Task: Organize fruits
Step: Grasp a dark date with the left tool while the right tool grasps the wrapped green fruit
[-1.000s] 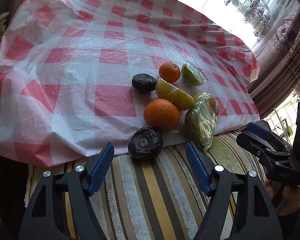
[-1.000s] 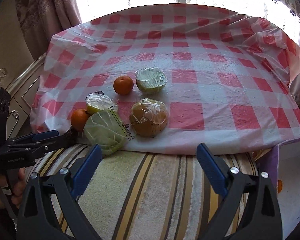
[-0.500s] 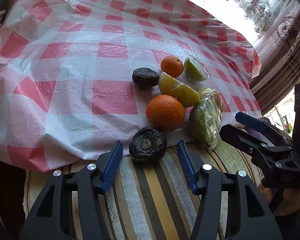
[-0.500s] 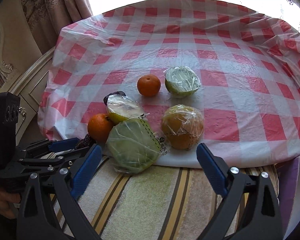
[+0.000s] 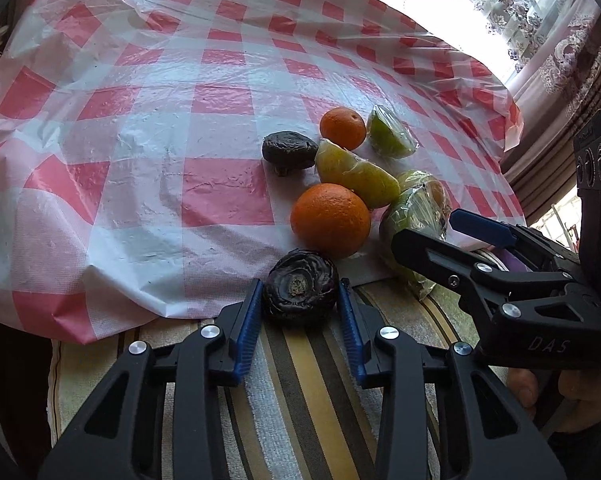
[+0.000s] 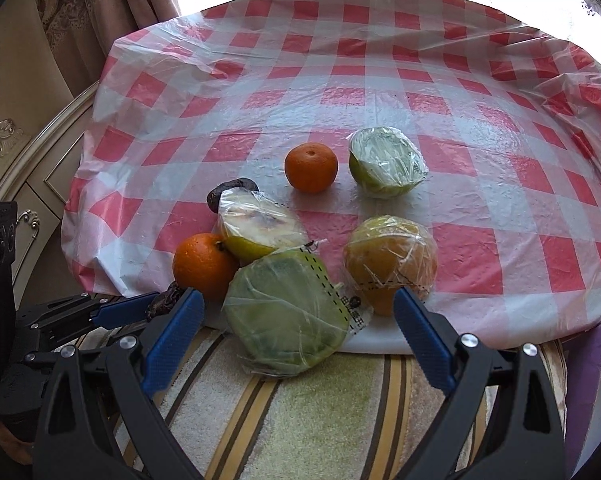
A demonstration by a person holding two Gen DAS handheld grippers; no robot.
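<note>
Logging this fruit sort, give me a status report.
Left gripper shut on dark wrinkled fruit. Right gripper open around wrapped green fruit. Large orange crowds behind.

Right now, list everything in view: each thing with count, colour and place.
Dark wrinkled purple fruit: 2; one at cloth's near edge between left fingers, other farther back.
Oranges: 2; large near front, small behind.
Plastic-wrapped fruit pieces: 4; green at front, yellow-brown beside it, pale wedge, green half at back.
Red-white checked plastic tablecloth: 1, beneath.
Striped cushion: 1, nearest.
Left gripper: closed on purple fruit.
Right gripper: open around green piece.
</note>
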